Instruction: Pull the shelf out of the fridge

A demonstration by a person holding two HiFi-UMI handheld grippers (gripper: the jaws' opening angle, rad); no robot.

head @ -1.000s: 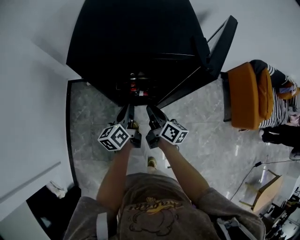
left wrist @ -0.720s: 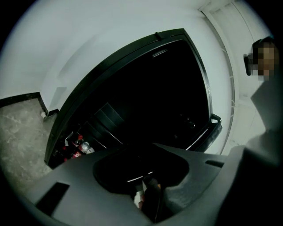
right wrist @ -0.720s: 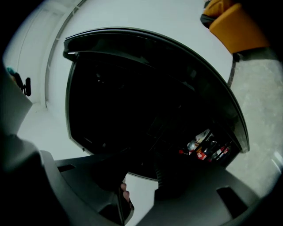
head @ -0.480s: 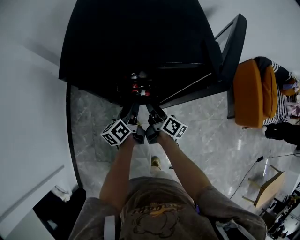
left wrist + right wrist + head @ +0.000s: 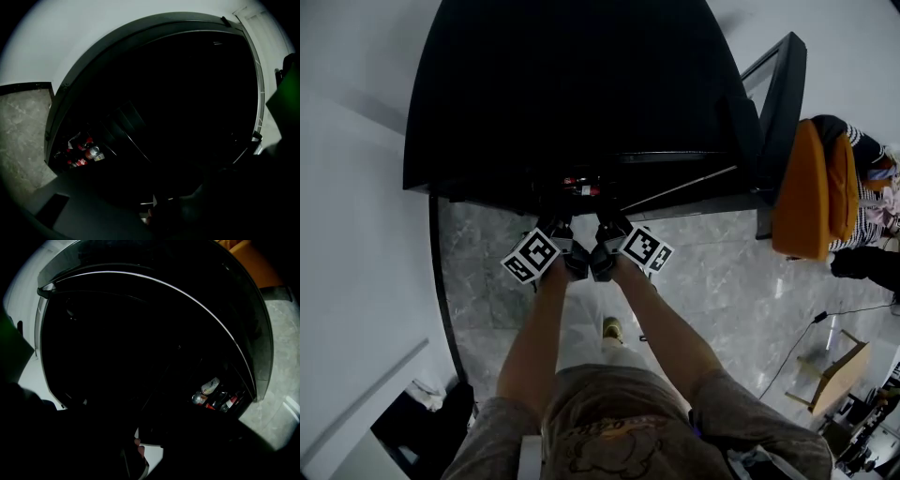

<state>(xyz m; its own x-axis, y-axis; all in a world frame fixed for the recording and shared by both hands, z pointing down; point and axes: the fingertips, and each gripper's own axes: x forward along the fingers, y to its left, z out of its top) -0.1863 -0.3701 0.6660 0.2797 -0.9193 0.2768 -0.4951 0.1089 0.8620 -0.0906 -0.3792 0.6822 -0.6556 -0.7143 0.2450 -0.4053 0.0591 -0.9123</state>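
Note:
A black fridge (image 5: 581, 94) stands with its door (image 5: 778, 103) swung wide to the right. Its inside is very dark. Faint slanted shelf lines (image 5: 126, 136) show in the left gripper view, above red cans and bottles (image 5: 86, 152) at the bottom. Those drinks (image 5: 213, 397) also show in the right gripper view. My left gripper (image 5: 555, 232) and right gripper (image 5: 611, 231) reach side by side into the opening, tips under the fridge's top edge. The left jaws are opening and the right jaws stand wide. I see nothing between either pair in the dark.
An orange chair (image 5: 806, 187) stands right of the door, with a person in a striped top (image 5: 862, 169) behind it. Grey marble floor (image 5: 478, 262) lies before the fridge, a white wall (image 5: 356, 234) at the left. A cable (image 5: 806, 347) runs over the floor at right.
Both grippers have moved forward from in front of the fridge into its opening, so their tips are now hidden. The head has come closer to the fridge.

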